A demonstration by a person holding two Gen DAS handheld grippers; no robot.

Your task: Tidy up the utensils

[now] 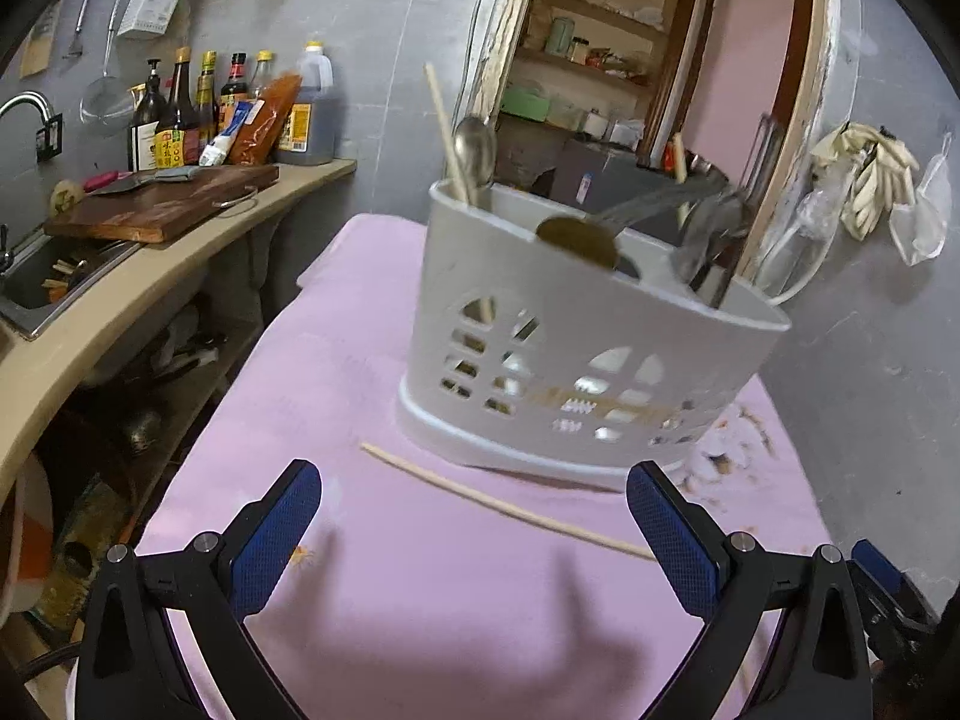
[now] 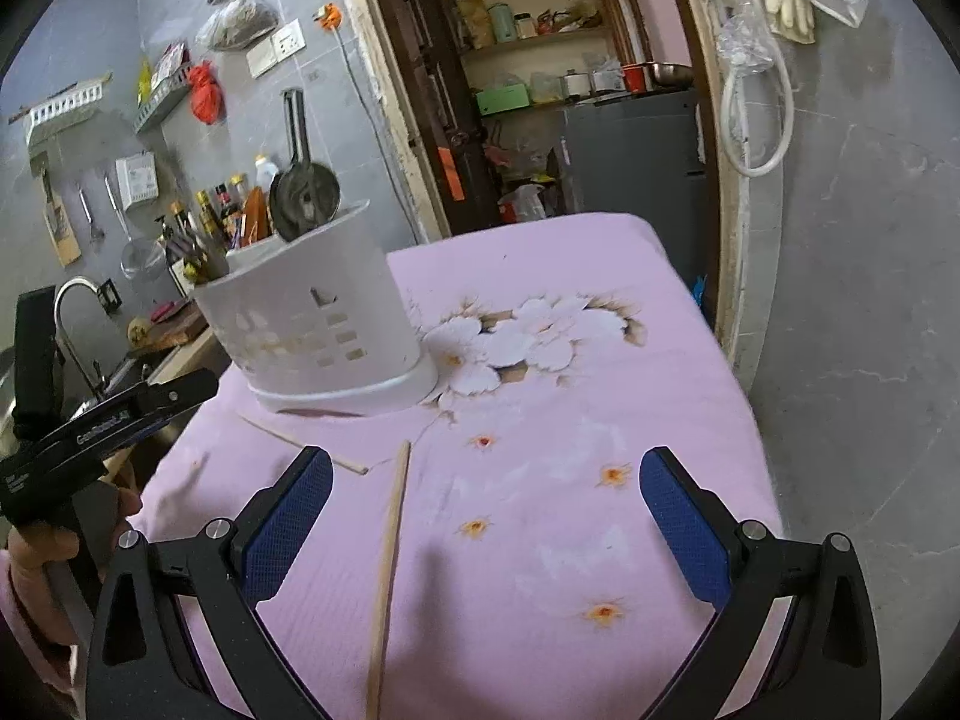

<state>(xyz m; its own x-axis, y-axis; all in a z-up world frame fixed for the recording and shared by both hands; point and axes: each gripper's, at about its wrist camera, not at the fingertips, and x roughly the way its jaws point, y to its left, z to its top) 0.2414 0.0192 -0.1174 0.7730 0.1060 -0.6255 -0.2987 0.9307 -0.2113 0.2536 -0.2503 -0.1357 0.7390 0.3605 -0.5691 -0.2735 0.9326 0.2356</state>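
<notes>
right hand-held gripper (image 2: 486,516) agape | pale slim chopstick (image 2: 389,570) lying flat on cloth

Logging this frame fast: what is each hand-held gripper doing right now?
Left hand-held gripper: open, holding nothing, above the chopstick.
Right hand-held gripper: open, holding nothing.

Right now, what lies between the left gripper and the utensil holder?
In the left wrist view, one chopstick lies on the pink cloth between the open left gripper and the utensil holder.
</notes>
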